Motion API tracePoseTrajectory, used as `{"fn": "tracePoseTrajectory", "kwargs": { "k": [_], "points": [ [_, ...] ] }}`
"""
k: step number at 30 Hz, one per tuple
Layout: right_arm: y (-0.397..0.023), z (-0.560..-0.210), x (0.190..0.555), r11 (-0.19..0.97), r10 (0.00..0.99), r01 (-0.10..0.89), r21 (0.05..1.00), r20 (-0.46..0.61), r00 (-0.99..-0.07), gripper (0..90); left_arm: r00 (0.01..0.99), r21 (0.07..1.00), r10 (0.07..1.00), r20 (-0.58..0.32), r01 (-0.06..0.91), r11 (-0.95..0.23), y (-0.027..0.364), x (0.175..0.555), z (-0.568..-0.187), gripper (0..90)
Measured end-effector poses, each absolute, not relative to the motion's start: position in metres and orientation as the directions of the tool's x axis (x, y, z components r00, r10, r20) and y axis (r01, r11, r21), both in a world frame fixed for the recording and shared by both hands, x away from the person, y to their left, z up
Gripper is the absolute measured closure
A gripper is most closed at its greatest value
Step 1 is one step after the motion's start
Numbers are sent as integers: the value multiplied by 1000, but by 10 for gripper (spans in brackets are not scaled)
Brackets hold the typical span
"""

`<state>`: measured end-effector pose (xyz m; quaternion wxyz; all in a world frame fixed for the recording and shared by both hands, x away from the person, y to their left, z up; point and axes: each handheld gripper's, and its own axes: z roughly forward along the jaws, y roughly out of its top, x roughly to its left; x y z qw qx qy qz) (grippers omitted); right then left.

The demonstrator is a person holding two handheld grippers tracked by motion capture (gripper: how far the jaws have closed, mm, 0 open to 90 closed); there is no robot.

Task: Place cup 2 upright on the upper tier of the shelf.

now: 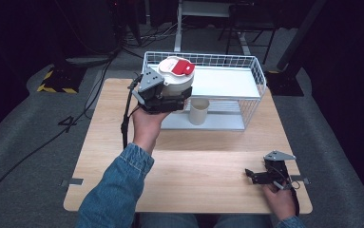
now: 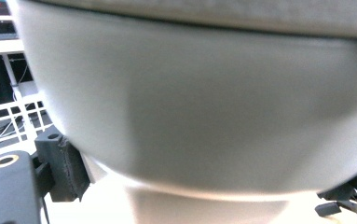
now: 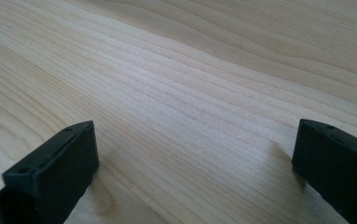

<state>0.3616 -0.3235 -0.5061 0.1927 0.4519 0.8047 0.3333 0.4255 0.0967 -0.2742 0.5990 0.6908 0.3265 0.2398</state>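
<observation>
A white round tub (image 1: 176,78) with a white lid and a red flap is held at the left end of a white wire rack (image 1: 255,76), level with its upper shelf. My left gripper (image 1: 174,96) is shut on the tub's lower body. In the left gripper view the tub's pale wall (image 2: 204,102) looms close and blurred, with black fingers (image 2: 62,165) at its sides. A beige cup (image 1: 199,111) stands upright on the rack's lower level, just right of the tub. My right gripper (image 1: 252,175) rests on the table at the front right; it (image 3: 192,154) is open over bare wood.
The light wooden table (image 1: 198,166) has open surface in front of the rack. The rack's upper shelf (image 1: 227,83) is bare to the right of the tub. Dark floor, cables and stands surround the table.
</observation>
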Motion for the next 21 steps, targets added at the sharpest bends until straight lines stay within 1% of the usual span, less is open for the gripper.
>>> {"fn": "tracePoseTrajectory", "kwargs": {
  "k": [7, 19, 21],
  "points": [
    [-323, -506, 362, 369, 856, 599, 711, -9, -517, 5, 665, 983, 743, -79, 175, -52, 83, 444, -268, 127],
    [-323, -506, 362, 369, 855, 598, 711, -8, -518, 5, 658, 987, 749, -74, 157, -41, 58, 480, -263, 126],
    [-323, -506, 362, 367, 856, 599, 712, -6, -517, 5, 656, 989, 751, -72, 143, -29, 52, 488, -264, 126]
  ]
}}
